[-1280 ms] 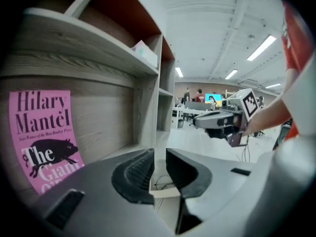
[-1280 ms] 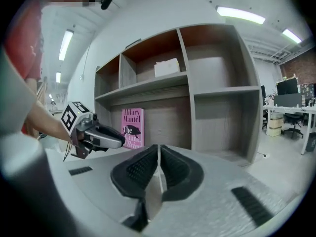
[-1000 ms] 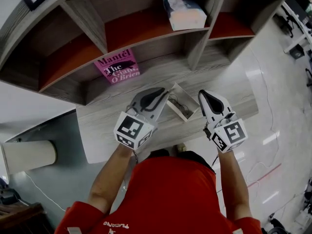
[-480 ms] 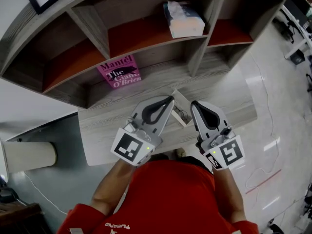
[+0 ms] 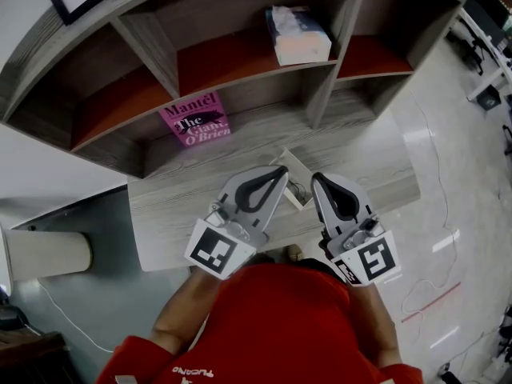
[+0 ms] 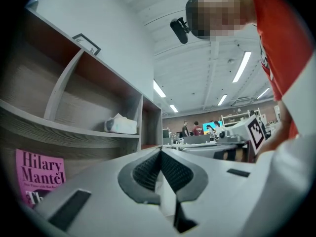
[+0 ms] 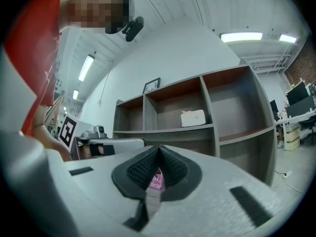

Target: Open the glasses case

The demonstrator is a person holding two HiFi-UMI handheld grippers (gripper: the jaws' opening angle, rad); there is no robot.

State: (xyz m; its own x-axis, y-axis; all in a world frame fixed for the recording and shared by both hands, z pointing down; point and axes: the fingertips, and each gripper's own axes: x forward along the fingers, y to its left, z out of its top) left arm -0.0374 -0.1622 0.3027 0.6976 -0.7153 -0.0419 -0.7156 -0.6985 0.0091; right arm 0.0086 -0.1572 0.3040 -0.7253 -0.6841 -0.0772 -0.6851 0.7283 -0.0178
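Two hand-held grippers sit close to the person's body above a grey wooden ledge (image 5: 176, 198), seen in the head view. At left, a pink book (image 5: 196, 118) leans in the shelf unit behind the ledge. The left gripper (image 5: 277, 171) has its jaws together on nothing, and its own view shows the ribbed pads (image 6: 148, 171) meeting. The glasses case (image 5: 294, 182) lies on the ledge between the two gripper tips, just ahead of both and about equally near each. It is white, and appears to lie already open with something dark inside. Its visible edge runs obliquely away from the person, but the grippers hide too much to fix the long axis. The right gripper (image 5: 315, 179) is likewise closed and empty. A tissue box (image 5: 300, 34) rests on a higher shelf.
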